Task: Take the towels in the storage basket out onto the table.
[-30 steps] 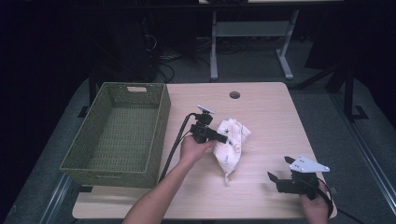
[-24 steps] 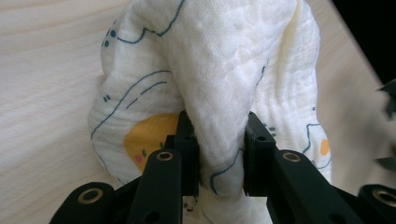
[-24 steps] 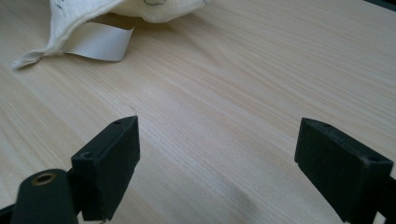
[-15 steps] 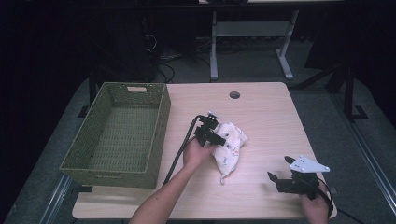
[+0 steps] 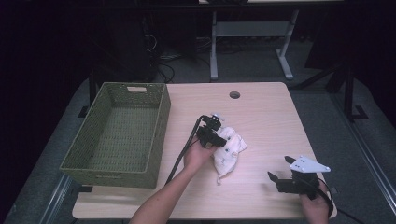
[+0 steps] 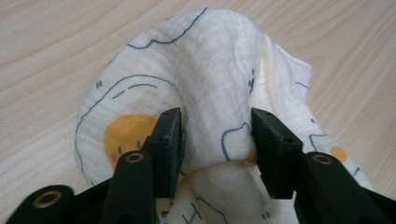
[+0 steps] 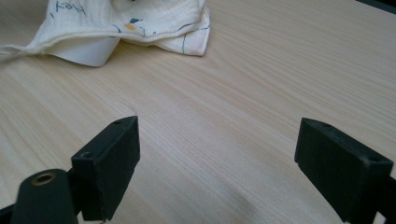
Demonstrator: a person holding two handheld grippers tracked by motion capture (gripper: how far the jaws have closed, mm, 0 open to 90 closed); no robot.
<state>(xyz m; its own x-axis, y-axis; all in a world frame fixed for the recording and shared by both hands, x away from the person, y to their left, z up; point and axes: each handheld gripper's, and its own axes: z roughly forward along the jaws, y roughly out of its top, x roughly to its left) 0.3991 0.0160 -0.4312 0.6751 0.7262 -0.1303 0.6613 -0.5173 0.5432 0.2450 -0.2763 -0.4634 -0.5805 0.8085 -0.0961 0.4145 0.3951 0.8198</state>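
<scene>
The cloth (image 5: pixel 229 151) is a soft, crinkled white muslin printed with thin blue outlines and yellow blobs, bunched into a rumpled heap with a thin tail trailing toward the person; it lies on the table (image 5: pixel 261 116) just right of the basket (image 5: pixel 116 133), near the table's middle. In the left gripper view a raised fold of the cloth (image 6: pixel 212 98) stands between the two black, blocky jaws, which have just been opening; the fabric sits in the gap, and the pads look to be easing off it rather than pinching it. The left gripper (image 5: pixel 215 140) leans down onto the cloth's basket-side edge, the left hand (image 5: pixel 198 156) wrapped around its body, the bare forearm running back to the near edge and a black cable looping away toward the basket. The table is pale, smooth wood-grain laminate with a round hole near its far edge. The basket is an olive-green woven rectangular tub with a handle slot in its far wall. The right gripper (image 5: pixel 276 179), well apart from the cloth toward the near right corner, lies low and level with its jaws spread wide over bare table (image 7: pixel 224 140), the right hand (image 5: pixel 315 205) behind it.
</scene>
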